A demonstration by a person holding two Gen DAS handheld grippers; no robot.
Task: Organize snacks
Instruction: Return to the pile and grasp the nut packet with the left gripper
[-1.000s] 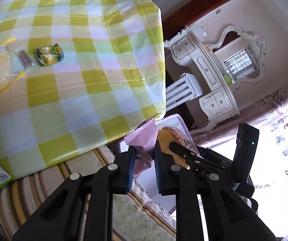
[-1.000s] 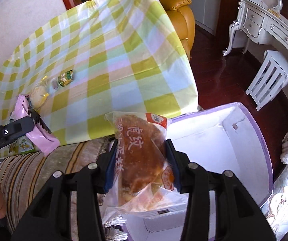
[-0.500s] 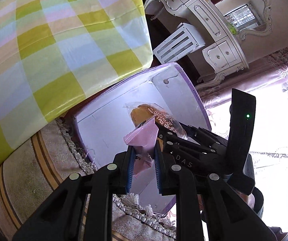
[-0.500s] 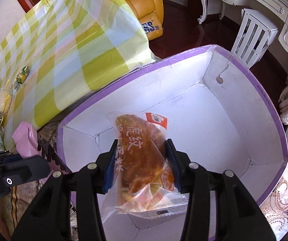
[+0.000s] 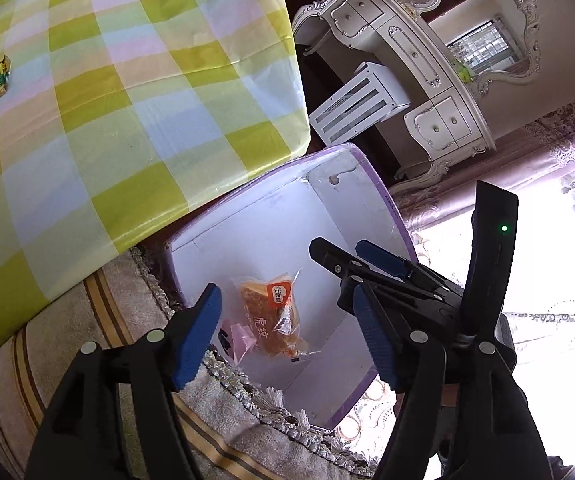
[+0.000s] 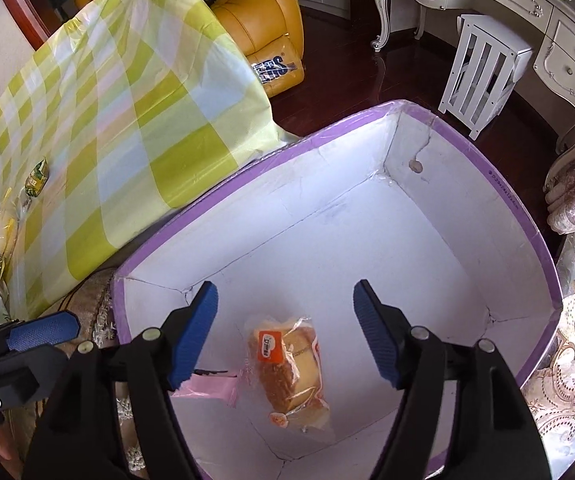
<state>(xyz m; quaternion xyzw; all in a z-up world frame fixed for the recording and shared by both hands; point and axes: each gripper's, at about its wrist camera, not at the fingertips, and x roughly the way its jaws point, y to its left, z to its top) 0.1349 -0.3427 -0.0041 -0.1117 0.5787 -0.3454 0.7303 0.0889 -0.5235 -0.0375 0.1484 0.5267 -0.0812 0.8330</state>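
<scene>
Beside a checked tablecloth point(image 6: 135, 120), a purple-rimmed box point(image 6: 519, 208) is sitting on the floor. Both the left gripper point(image 5: 291, 332) and right gripper point(image 6: 287, 332) are opening wide above it, gripping nothing. Inside, the bread packet point(image 6: 291, 368) is lying beside a pink packet point(image 6: 211, 388).

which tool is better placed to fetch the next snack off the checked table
Probably left: the left tool sits on the table side of the purple box, nearer the green snack. Both tools' jaws are opening and empty; the right tool hangs over the box.
</scene>
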